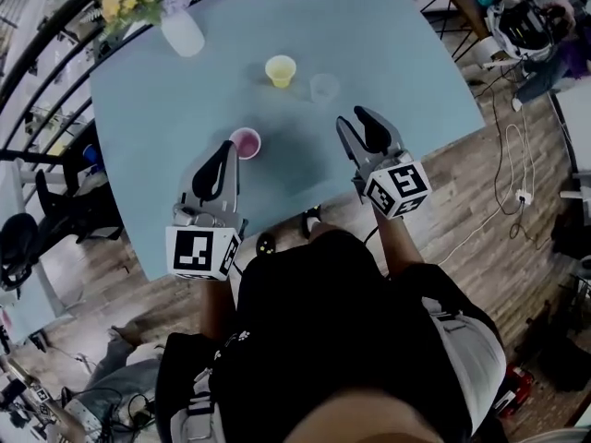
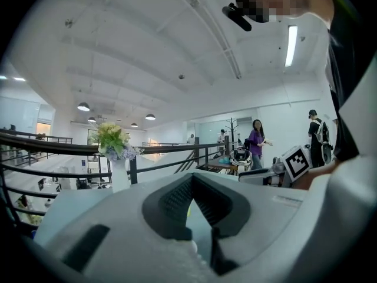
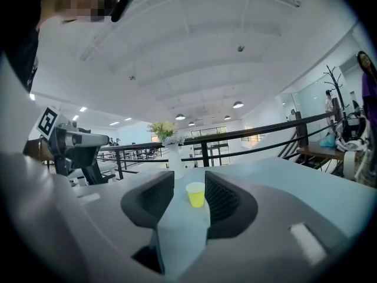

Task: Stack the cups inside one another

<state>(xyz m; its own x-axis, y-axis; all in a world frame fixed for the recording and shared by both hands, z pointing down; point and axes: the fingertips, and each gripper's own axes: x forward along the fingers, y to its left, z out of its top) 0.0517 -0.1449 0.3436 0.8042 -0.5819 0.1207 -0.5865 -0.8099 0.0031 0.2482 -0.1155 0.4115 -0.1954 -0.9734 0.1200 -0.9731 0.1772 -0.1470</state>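
Observation:
Three cups stand apart and upright on the light blue table [image 1: 166,118]: a yellow cup [image 1: 281,70] at the middle, a clear cup [image 1: 324,88] just right of it, and a pink cup [image 1: 247,142] nearer me. My left gripper [image 1: 227,147] lies just left of the pink cup, its jaws meeting at the tips with nothing held. In the left gripper view the left gripper [image 2: 189,180] hides the cups. My right gripper [image 1: 353,116] sits just short of the clear cup, open and empty. In the right gripper view the yellow cup [image 3: 195,194] shows beyond the right gripper [image 3: 189,179].
A white vase of flowers [image 1: 182,31] stands at the table's far left corner. Dark railings run beyond the table's far side. The near table edge is close to my body, with wood floor, cables and black chairs [image 1: 55,212] around.

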